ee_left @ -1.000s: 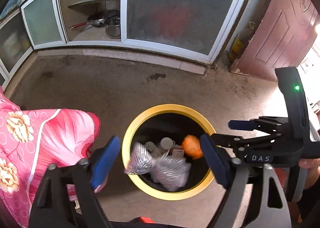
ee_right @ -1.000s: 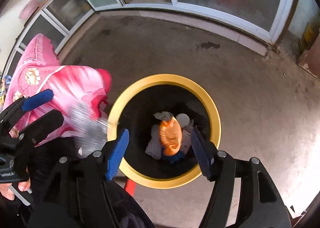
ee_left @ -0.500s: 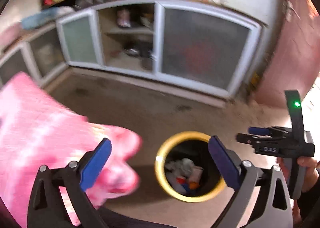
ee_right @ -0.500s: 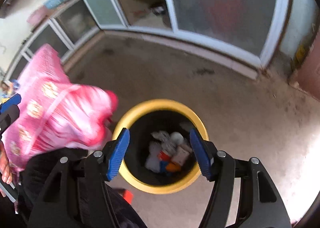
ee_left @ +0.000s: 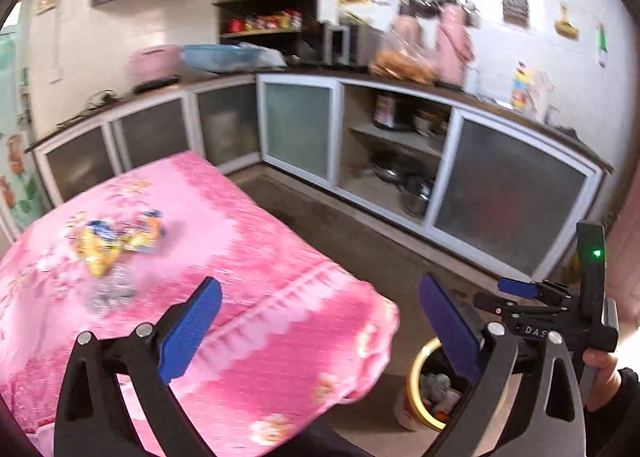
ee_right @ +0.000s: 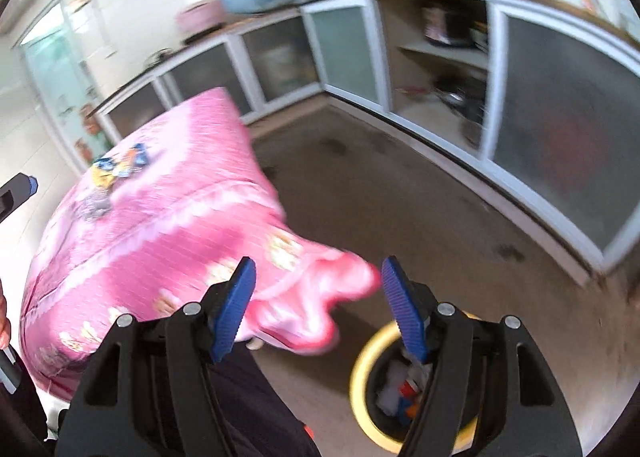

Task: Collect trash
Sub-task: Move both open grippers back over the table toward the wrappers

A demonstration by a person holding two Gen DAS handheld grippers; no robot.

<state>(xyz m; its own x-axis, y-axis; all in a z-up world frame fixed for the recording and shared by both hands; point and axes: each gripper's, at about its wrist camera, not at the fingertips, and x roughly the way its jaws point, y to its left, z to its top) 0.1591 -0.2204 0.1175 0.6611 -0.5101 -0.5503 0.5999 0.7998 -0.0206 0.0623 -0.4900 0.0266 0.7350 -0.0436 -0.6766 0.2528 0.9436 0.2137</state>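
A yellow-and-blue wrapper (ee_left: 114, 239) and a crumpled silver foil piece (ee_left: 110, 289) lie on the pink flowered tablecloth (ee_left: 260, 297); both also show in the right wrist view, the wrapper (ee_right: 118, 165) and the foil (ee_right: 94, 205). A yellow-rimmed black trash bin (ee_left: 420, 389) with trash inside stands on the floor at lower right, also in the right wrist view (ee_right: 364, 373). My left gripper (ee_left: 320, 329) is open and empty above the table's near corner. My right gripper (ee_right: 316, 309) is open and empty above the bin; it also shows in the left wrist view (ee_left: 508, 295).
The pink-covered table (ee_right: 160, 217) fills the left. Kitchen cabinets with frosted doors (ee_left: 508, 193) run along the back walls, one open bay holding pots (ee_left: 404, 185). Bare concrete floor (ee_right: 420, 209) lies between table, bin and cabinets.
Both grippers have lifted and tilted up from over the bin toward the table. The foil and orange trash dropped into the bin; both grippers stay open.
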